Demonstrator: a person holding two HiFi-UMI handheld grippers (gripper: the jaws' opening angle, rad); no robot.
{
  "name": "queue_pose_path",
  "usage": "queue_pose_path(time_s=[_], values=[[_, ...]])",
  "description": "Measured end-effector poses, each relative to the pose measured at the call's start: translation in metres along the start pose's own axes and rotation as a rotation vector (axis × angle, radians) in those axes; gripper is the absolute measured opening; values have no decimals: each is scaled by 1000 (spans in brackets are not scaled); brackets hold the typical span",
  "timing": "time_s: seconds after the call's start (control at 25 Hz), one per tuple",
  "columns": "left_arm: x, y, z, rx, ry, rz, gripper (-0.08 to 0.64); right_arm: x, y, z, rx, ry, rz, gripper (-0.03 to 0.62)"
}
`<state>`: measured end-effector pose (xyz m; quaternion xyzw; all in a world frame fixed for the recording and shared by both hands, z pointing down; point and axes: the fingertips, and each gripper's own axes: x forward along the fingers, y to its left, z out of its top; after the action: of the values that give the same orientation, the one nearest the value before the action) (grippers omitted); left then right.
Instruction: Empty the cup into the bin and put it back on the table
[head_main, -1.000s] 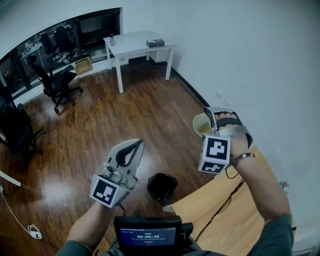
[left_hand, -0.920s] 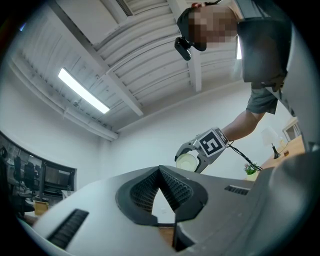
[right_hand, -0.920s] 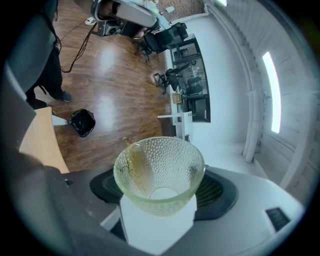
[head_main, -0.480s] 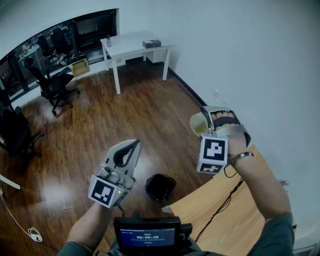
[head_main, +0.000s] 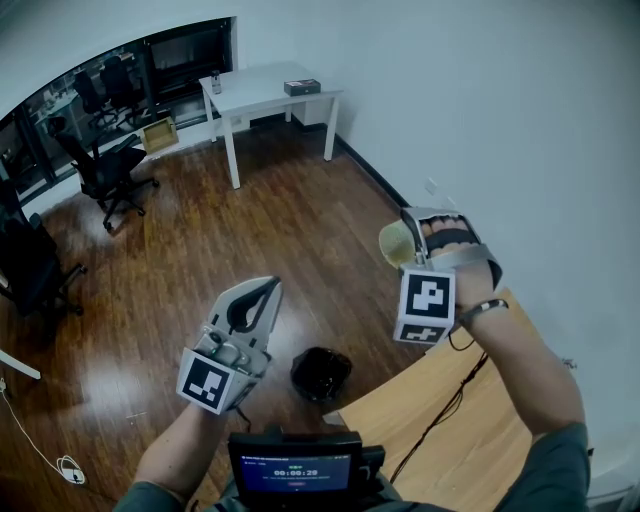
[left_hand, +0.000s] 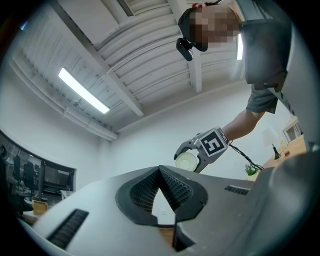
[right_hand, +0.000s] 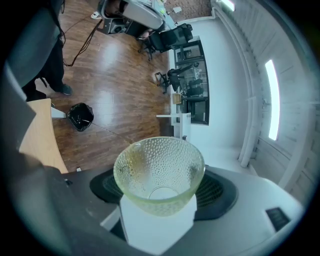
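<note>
While our right gripper (head_main: 416, 243) clamps wide jaws on the dimpled pale-yellow translucent cup (right_hand: 159, 172) aloft and our left gripper (left_hand: 160, 172) has its jaws together, empty, we judge we're mid-carry: next, lower it over the black bin (head_main: 322, 372) at seven o'clock, then tip.

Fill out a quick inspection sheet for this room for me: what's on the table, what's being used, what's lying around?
Surface: wooden table, only a cable seen on its visible part.
Job's things: clear dimpled cup held up off the table, nothing seen inside; black bin on the floor by the table corner.
Clutter: nothing seen.
Grippers: right gripper shut on the cup; left gripper shut, empty.
Cables: black cable across the table; white cable on the floor.
Surroundings: wood floor, white desk, office chairs.
</note>
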<state>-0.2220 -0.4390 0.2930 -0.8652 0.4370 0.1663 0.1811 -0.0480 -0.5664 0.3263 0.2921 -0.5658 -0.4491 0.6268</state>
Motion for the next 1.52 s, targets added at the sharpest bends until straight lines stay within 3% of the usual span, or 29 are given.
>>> queue_pose_path(time_s=[0.96, 1.52], values=[[-9, 1, 16, -3, -37, -10, -2, -16, -11, 12, -61, 9, -26, 397], [-7, 4, 13, -14, -23, -12, -2, -16, -14, 12, -156, 34, -45, 397]])
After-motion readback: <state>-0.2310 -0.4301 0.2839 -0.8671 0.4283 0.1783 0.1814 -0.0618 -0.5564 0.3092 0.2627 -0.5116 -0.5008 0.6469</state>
